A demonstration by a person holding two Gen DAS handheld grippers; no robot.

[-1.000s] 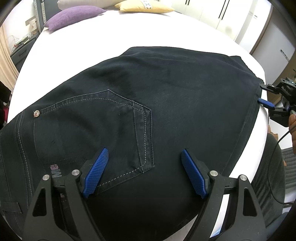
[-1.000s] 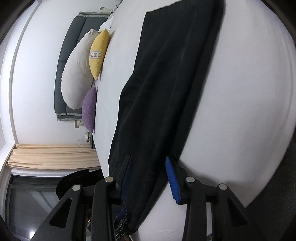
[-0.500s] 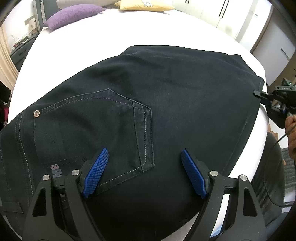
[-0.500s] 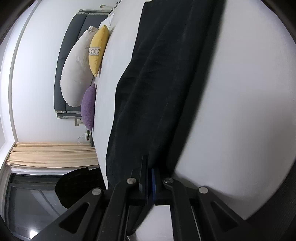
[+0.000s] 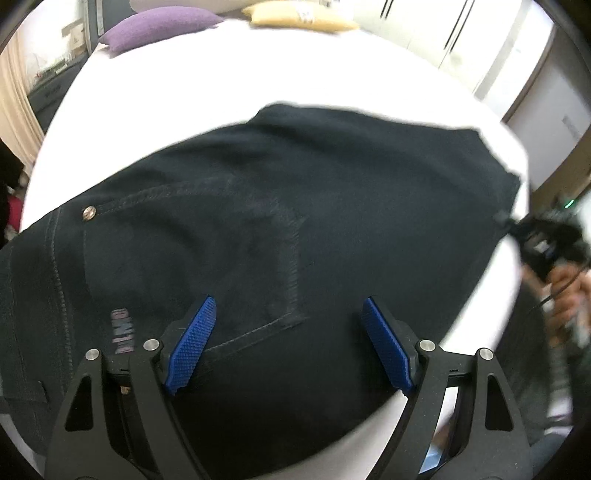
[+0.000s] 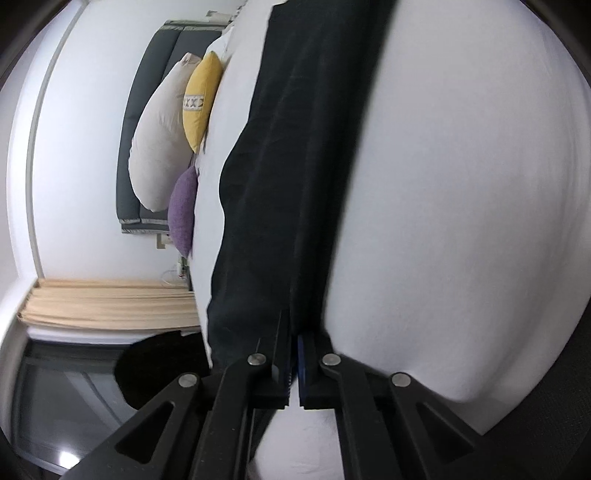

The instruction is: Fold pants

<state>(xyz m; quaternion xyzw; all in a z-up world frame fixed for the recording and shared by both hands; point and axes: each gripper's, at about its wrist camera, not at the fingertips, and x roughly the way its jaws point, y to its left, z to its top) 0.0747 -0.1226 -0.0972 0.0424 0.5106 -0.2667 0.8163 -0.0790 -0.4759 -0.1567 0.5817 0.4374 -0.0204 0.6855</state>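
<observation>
The pants [image 5: 332, 206] lay spread flat on the white bed [image 5: 229, 74], dark, heavy denim with a matte weave, folded lengthwise so that a back pocket [image 5: 192, 266] faced up. The pocket was five-sided with pale topstitching along its edges, a small metal rivet [image 5: 89, 213] at one corner and a faded pinkish label [image 5: 119, 330] near the waistband. The sheet looked smooth and taut, rounding off at the mattress edge. At the head of the bed sat soft cushions: a purple pillow [image 5: 159, 22] with a nubbly surface, a yellow pillow [image 6: 201, 101] with a stitched band, and a large pale pillow [image 6: 159, 147], all against a dark padded headboard [image 6: 147, 110]. A pleated beige curtain [image 6: 110, 302] hung by the window. The left gripper [image 5: 288, 345] hovered over the seat of the pants with its ribbed blue pads [image 5: 192, 343] standing wide apart and pinching nothing. The right gripper [image 6: 293, 363] was clamped on the hem end of the leg, cloth pinched between its pads; a second earlier those jaws stood apart on either side of that edge, and they closed onto it. From the left wrist view the right gripper and the hand [image 5: 565, 288] holding it showed blurred at the far corner of the fabric, slightly lower against the bed edge than before.
</observation>
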